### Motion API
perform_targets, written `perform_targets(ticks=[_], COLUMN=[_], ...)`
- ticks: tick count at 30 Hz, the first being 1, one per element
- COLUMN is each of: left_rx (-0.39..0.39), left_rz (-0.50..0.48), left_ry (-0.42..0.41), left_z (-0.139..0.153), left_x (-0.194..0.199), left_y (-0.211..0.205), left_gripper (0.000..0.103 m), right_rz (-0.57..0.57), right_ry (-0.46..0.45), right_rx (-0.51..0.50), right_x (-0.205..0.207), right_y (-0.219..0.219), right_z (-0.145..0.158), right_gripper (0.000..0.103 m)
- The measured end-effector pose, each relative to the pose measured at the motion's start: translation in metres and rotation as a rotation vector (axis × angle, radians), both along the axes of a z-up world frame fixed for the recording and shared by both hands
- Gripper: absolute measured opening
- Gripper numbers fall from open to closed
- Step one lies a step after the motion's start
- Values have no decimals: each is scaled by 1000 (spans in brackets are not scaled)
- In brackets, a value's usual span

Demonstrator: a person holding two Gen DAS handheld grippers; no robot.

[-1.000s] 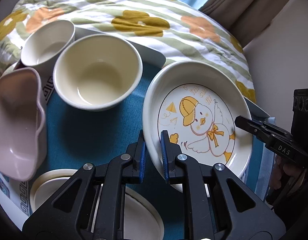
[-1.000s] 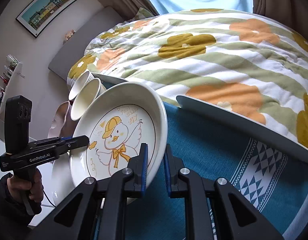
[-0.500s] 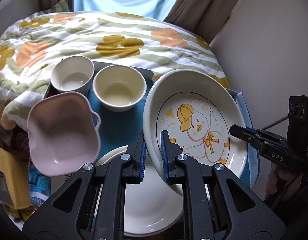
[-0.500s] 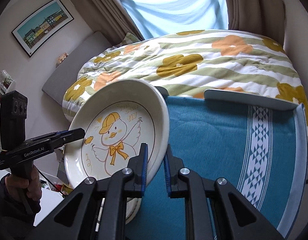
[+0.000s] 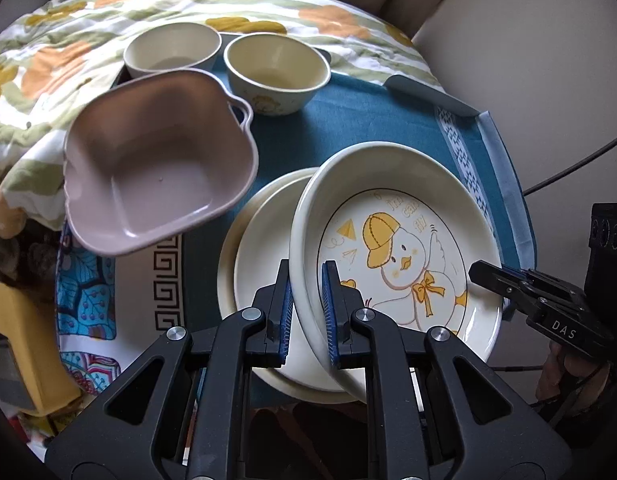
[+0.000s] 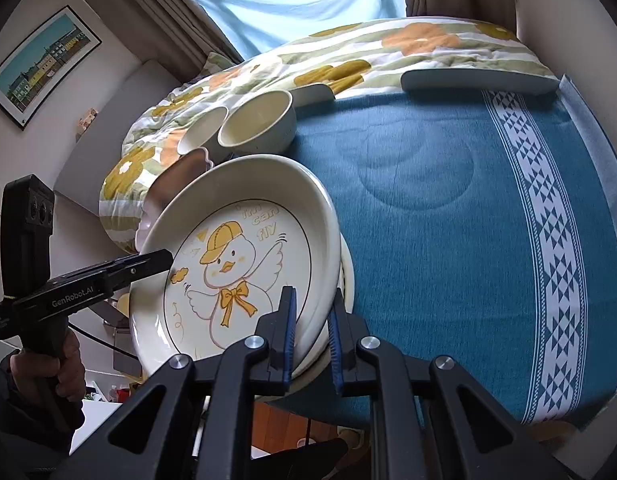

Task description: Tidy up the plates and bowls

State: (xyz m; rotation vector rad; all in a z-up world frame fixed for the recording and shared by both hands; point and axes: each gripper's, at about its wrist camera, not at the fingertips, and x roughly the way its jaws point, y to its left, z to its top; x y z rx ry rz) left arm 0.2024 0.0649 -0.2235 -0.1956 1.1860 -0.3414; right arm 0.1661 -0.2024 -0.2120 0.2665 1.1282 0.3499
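A cream plate with a yellow-capped duck drawing (image 5: 400, 264) hangs tilted between both grippers. My left gripper (image 5: 307, 280) is shut on its near-left rim. My right gripper (image 6: 310, 308) is shut on the opposite rim, and its tips show at the plate's right edge (image 5: 478, 274). Right under the duck plate lies a plain cream plate (image 5: 260, 264) on the teal cloth (image 6: 448, 220). A pink square bowl (image 5: 156, 168) sits to the left. Two cream bowls (image 5: 172, 50) (image 5: 276, 68) stand side by side behind it.
A flowered quilt (image 5: 60, 60) is heaped behind and left of the cloth. Grey board edges (image 6: 476, 80) lie along the far side. The cloth's patterned white band (image 6: 548, 220) runs along the right. A person's hand (image 6: 64, 360) grips the left handle. A yellow object (image 5: 24, 344) lies at the near left.
Both grippers carried the duck plate from the right of the cloth towards the near side, and it now hangs over the plain plate. The pink bowl and cream bowls stayed put.
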Motion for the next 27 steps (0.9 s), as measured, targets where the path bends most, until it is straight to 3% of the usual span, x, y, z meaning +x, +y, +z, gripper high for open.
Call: perform_targets(ticks=[7,19,27], left_rx=[24,76,190], left_rz=[8,-8,-37], left_ry=[39,35,-12], left_z=[-28,-45,-43], left_x=[-4,-1,-2], left_y=[0,-12,-26], left_gripper=[12,14,16], right_rz=[27,39,51], right_ry=[3,-9,-15], right_rx=[-57,-91,-114], right_x=[-3,-3,-3], right_y=[10,9,12], right_z=[-19,-23,-19], right_gripper=[14,14,14])
